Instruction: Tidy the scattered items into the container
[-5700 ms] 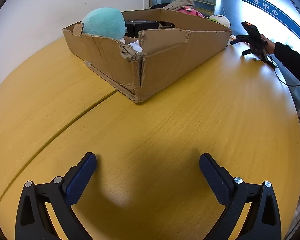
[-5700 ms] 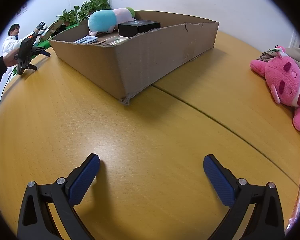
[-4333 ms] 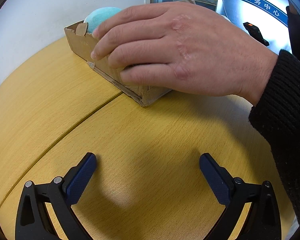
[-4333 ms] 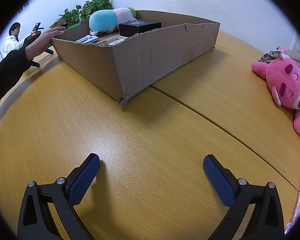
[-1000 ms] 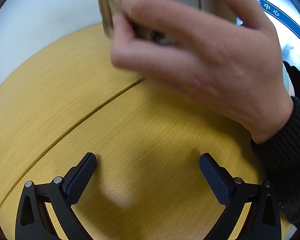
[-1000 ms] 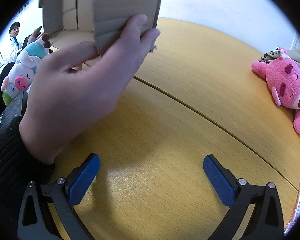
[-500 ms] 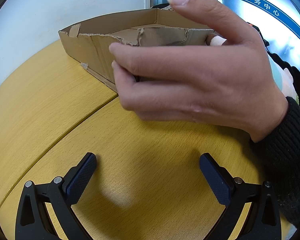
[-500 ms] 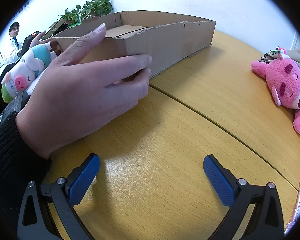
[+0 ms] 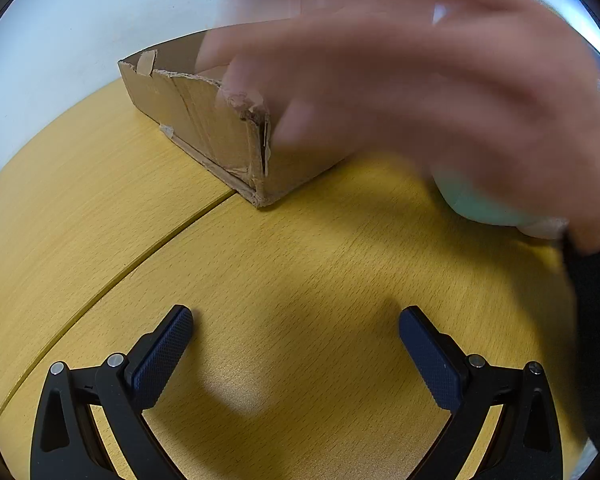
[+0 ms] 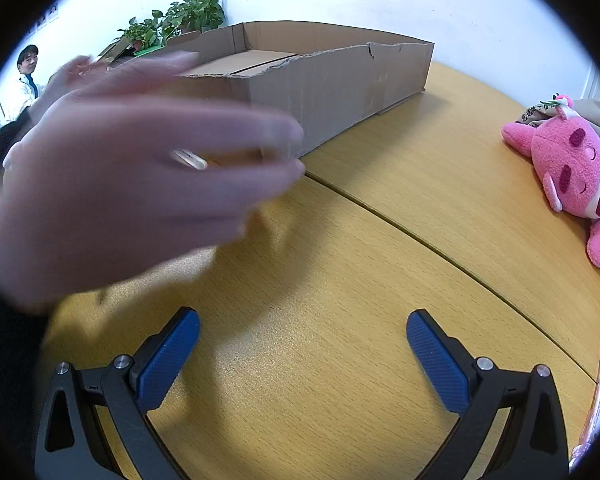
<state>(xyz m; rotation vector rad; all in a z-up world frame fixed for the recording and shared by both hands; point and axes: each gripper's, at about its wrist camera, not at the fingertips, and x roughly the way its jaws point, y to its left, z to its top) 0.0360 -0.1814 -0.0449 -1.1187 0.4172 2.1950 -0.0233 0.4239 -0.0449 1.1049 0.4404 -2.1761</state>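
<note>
A torn cardboard box (image 9: 204,120) (image 10: 332,80) stands on the yellow wooden table (image 9: 300,280), and what shows of its inside is bare. A blurred hand (image 9: 420,92) (image 10: 132,176) in a black sleeve sweeps in front of it. Behind the hand lies a teal plush toy (image 9: 484,208), mostly hidden. A pink plush toy (image 10: 572,168) rests at the table's right edge. My left gripper (image 9: 296,340) hovers open over bare table, well short of the box. My right gripper (image 10: 303,340) is open too, with nothing between its fingers.
A pink pen (image 10: 598,384) lies at the right table edge near my right gripper. Potted plants (image 10: 176,20) stand behind the box. A person in white (image 10: 26,76) sits at the far left. A seam (image 10: 440,240) crosses the tabletop.
The box was lifted and tipped by the hand, its contents spilled beside it, and it stands back on the table. The hand has let go of the box. Both grippers stayed still.
</note>
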